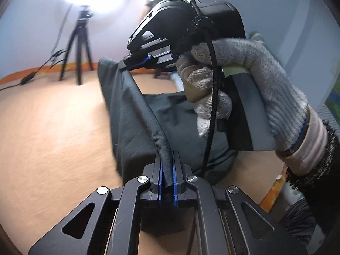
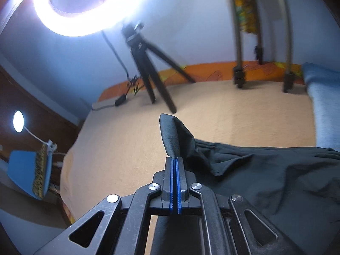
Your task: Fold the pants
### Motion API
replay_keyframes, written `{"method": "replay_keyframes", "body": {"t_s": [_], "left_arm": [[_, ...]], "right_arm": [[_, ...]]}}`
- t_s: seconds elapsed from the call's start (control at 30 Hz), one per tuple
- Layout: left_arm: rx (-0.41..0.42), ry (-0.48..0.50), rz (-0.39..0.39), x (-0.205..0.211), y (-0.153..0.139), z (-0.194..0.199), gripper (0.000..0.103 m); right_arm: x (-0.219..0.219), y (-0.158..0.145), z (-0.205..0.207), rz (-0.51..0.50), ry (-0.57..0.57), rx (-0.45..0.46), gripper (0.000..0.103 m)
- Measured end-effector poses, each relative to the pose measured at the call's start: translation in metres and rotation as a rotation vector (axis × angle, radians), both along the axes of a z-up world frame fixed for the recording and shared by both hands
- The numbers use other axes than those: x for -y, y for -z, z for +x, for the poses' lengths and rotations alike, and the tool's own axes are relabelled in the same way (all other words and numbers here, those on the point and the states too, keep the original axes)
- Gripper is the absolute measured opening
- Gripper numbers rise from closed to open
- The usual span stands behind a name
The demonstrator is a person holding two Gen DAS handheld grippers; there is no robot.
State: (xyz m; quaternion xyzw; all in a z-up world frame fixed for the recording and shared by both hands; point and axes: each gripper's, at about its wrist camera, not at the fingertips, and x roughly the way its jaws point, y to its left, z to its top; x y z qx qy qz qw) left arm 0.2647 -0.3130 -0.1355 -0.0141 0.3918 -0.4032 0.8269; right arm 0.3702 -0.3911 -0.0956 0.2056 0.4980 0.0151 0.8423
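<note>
Both grippers, left gripper (image 1: 167,165) and right gripper (image 2: 174,165), have their fingers closed on the dark pants (image 1: 136,114), lifted above the beige surface (image 1: 53,127).

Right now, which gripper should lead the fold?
Probably neither alone: the left gripper and the right gripper are each shut on the pants, stretching one edge between them.

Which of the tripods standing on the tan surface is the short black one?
The black mini tripod under the ring light; the others show tall grey legs.
</note>
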Motion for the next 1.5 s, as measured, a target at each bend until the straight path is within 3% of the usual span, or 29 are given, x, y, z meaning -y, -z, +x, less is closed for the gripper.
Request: {"method": "replay_keyframes", "body": {"t_s": [0.27, 0.57, 1.0, 1.5], "left_arm": [[0.004, 0.107, -0.067, 0.051, -0.015, -0.003, 0.005], [-0.026, 0.22, -0.081, 0.118, -0.007, 0.0, 0.005], [-0.055, 0.368, 0.003, 0.236, 0.031, -0.002, 0.005], [-0.057, 0.424, 0.036, 0.281, 0.043, 0.005, 0.005]], "right_arm": [[0.076, -0.032, -0.042, 0.051, 0.117, 0.091, 0.0], [0.155, -0.034, -0.086, 0.058, 0.226, 0.116, 0.0], [0.26, -0.014, -0.156, 0.088, 0.375, 0.13, 0.0], [0.314, -0.004, -0.177, 0.06, 0.435, 0.142, 0.0]]}}
